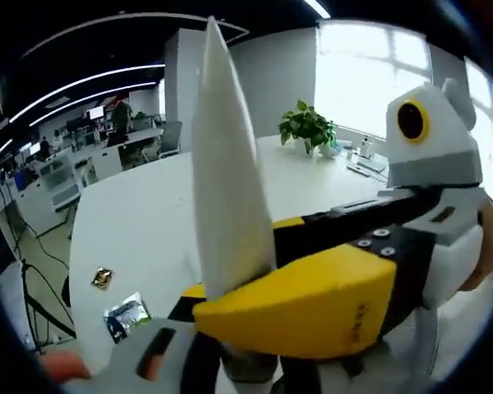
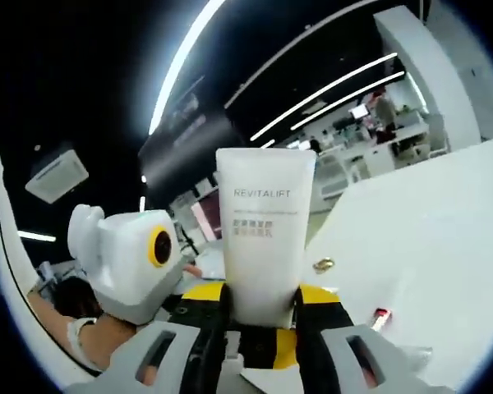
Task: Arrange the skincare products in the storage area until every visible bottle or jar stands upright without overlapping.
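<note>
Bright daylight from blown-out windows point(image 1: 370, 74), ceiling strip lights point(image 2: 329, 90) glaring against dark ceiling, strong fisheye bending at edges, near objects slightly soft.

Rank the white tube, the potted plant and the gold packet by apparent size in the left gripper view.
1. white tube, largest, though closest to the camera
2. potted plant, far across the table
3. gold packet, smallest

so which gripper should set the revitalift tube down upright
Right, probably: the right gripper already clamps the white Revitalift tube between its yellow jaws, above the white table. The left gripper sits alongside.
</note>
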`<state>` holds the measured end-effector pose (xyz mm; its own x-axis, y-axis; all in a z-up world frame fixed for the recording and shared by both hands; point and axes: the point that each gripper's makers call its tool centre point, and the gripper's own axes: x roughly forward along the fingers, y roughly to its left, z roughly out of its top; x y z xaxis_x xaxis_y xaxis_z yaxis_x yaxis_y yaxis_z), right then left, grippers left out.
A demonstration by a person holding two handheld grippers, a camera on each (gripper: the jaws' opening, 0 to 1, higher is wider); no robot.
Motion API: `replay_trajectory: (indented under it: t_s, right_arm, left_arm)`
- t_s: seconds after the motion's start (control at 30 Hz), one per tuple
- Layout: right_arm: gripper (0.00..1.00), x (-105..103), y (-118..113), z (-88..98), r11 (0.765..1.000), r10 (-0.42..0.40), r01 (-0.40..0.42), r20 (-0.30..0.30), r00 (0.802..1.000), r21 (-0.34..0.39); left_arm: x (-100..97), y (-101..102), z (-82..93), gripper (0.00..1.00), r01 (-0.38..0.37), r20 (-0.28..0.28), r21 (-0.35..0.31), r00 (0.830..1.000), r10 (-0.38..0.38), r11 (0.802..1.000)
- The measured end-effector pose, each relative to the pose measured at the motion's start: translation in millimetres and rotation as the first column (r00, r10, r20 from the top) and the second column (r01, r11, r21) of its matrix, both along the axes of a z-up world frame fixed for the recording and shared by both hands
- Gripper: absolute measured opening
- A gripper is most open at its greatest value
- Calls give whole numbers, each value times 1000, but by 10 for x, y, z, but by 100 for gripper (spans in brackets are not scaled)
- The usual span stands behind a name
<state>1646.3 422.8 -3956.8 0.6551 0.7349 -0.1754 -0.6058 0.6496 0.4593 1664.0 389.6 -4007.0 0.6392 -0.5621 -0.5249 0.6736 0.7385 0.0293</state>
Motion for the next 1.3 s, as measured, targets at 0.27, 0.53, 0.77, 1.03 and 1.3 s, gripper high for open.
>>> replay_trajectory:
  t_s: [0.27, 0.53, 0.77, 1.03, 1.3]
  right_arm:
    - [36, 34, -44, -38, 1000, -28, 28, -20, 999, -14]
    - [30, 21, -56, -80, 1000, -30, 29, -34, 999, -5]
    - [26, 21, -58, -63, 999, 4, -4, 16, 1000, -33]
    - [26, 0, -70, -165, 995, 32, -26, 58, 998, -100]
    - [26, 44, -59, -265, 993, 49, -43, 51, 998, -107]
  left_arm:
    - [-8, -40, -9, 18, 6, 38, 78, 999, -9, 997]
    - [-42, -47, -17, 19, 12, 64, 109, 998, -19, 994]
    - [-36, -37, 15, 22, -10, 79, 52, 997, 6, 999]
    - [-144, 84, -163, 25, -23, 49, 31, 999, 22, 999]
    - [-153, 353, -331, 47, -62, 1, 21, 998, 62, 998]
